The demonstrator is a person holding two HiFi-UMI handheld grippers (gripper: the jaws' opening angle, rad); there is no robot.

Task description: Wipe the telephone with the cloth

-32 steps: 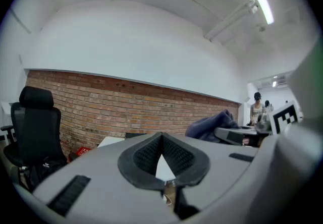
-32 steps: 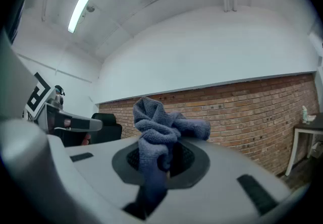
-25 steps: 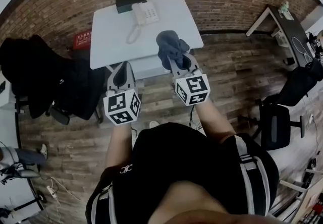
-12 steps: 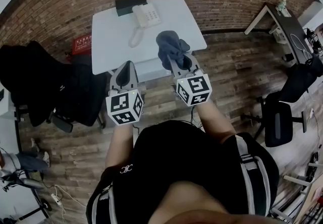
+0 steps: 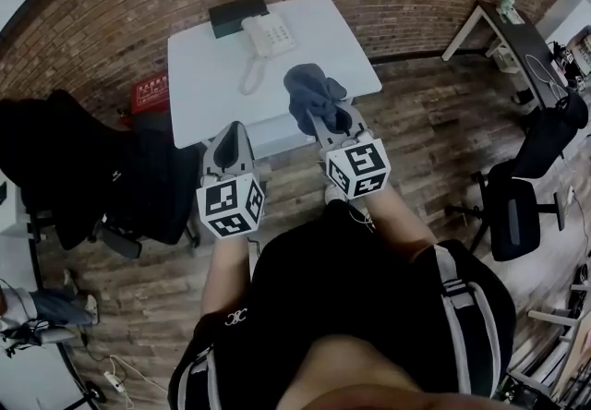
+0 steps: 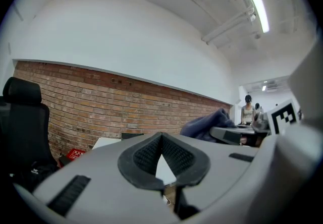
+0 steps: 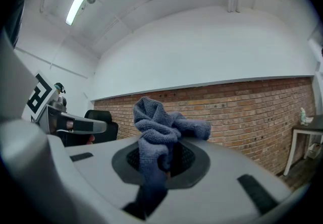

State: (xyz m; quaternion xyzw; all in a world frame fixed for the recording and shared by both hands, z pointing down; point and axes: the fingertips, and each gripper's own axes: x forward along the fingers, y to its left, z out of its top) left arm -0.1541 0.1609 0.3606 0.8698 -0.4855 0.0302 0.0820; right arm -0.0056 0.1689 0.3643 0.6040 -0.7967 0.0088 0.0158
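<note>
A white telephone (image 5: 268,34) with a coiled cord (image 5: 247,76) sits at the far side of a white table (image 5: 203,94), next to the brick wall. My right gripper (image 5: 323,114) is shut on a dark grey-blue cloth (image 5: 312,92), which hangs bunched over the table's near right edge. In the right gripper view the cloth (image 7: 160,127) sticks up from between the closed jaws of the right gripper (image 7: 162,156). My left gripper (image 5: 233,129) hovers just short of the table's front edge. In its own view the left gripper (image 6: 161,140) is shut with nothing in it.
A black box (image 5: 238,13) lies behind the telephone. A black chair draped with dark clothing (image 5: 102,173) stands to the left, and a red box (image 5: 150,92) sits on the floor by the wall. Another black chair (image 5: 512,219) and a desk (image 5: 499,30) are at the right.
Both grippers and the view have edged towards the table. The cloth stays clamped in the right gripper. The left gripper stays shut.
</note>
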